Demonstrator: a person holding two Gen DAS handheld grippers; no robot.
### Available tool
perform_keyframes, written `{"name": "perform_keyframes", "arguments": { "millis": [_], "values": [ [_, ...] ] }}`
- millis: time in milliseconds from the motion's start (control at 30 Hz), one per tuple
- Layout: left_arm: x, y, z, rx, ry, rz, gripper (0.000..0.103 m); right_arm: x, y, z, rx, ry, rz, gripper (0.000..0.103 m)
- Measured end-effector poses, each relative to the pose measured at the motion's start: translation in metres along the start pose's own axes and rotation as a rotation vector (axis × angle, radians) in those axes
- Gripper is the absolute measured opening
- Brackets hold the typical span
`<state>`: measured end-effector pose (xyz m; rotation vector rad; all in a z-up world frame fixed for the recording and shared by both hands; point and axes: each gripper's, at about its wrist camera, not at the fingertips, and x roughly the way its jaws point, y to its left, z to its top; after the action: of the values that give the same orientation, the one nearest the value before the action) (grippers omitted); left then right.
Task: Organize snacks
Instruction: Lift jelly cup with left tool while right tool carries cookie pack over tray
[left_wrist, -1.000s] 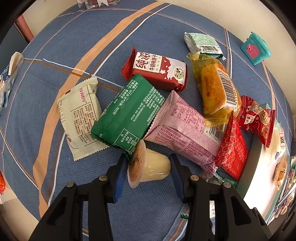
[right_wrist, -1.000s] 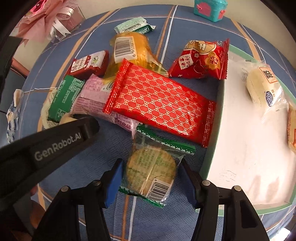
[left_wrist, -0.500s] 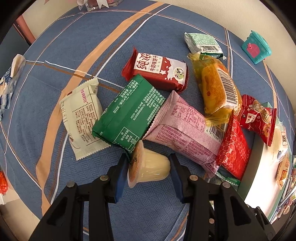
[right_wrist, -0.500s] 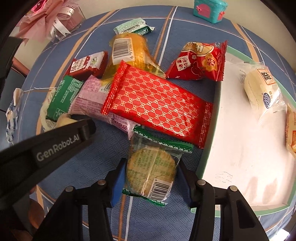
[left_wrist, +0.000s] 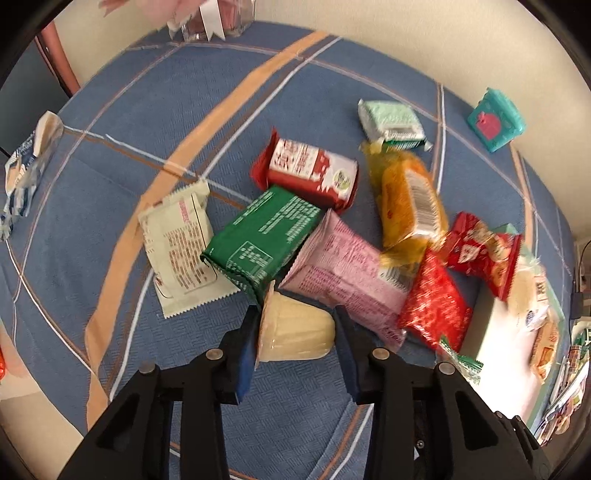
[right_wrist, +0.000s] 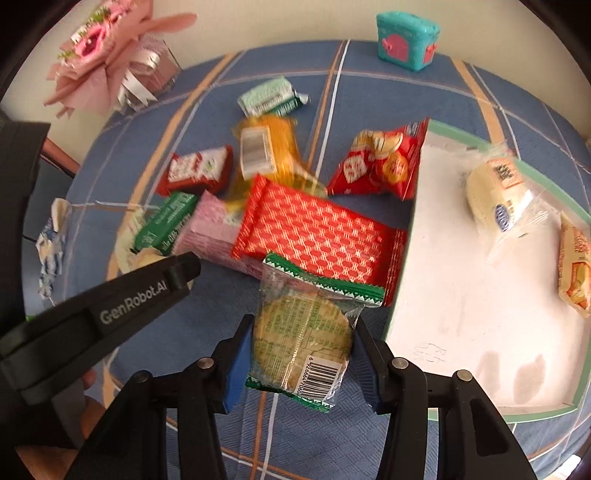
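My left gripper is shut on a pale yellow jelly cup and holds it above the blue cloth, near a green packet and a pink packet. My right gripper is shut on a clear green-edged cracker packet, lifted beside the white tray. A red patterned packet lies against the tray's left edge. The left gripper's arm crosses the right wrist view.
A yellow cake packet, red milk-biscuit packet, red cracker bag, mint packet and cream packet lie on the cloth. The tray holds a bun and an orange packet. A teal box and pink bouquet stand at the back.
Both grippers have closed and risen, each lifting its snack off the cloth; the views pull back from the table.
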<state>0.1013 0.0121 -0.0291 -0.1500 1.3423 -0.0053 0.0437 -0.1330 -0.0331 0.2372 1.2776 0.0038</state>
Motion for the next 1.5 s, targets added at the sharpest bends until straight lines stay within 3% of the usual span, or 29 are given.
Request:
{"name": "perform_keyframes", "arguments": {
  "millis": [400, 800, 1067, 1500],
  "values": [
    [-0.048, -0.002, -0.001, -0.008, -0.120, -0.004, 0.040, -0.038, -0.005, -0.002, 0.037, -0.075, 0.033, 0.052],
    [-0.048, -0.030, -0.010, 0.040, -0.133, -0.015, 0.040, -0.055, -0.054, -0.003, 0.130, -0.094, -0.026, 0.052],
    [-0.048, -0.093, -0.030, 0.175, -0.126, -0.039, 0.040, -0.066, -0.116, -0.008, 0.263, -0.111, -0.097, 0.053],
    [-0.043, -0.204, -0.093, 0.486, -0.080, -0.091, 0.040, -0.095, -0.236, -0.038, 0.522, -0.129, -0.218, 0.053]
  ]
}}
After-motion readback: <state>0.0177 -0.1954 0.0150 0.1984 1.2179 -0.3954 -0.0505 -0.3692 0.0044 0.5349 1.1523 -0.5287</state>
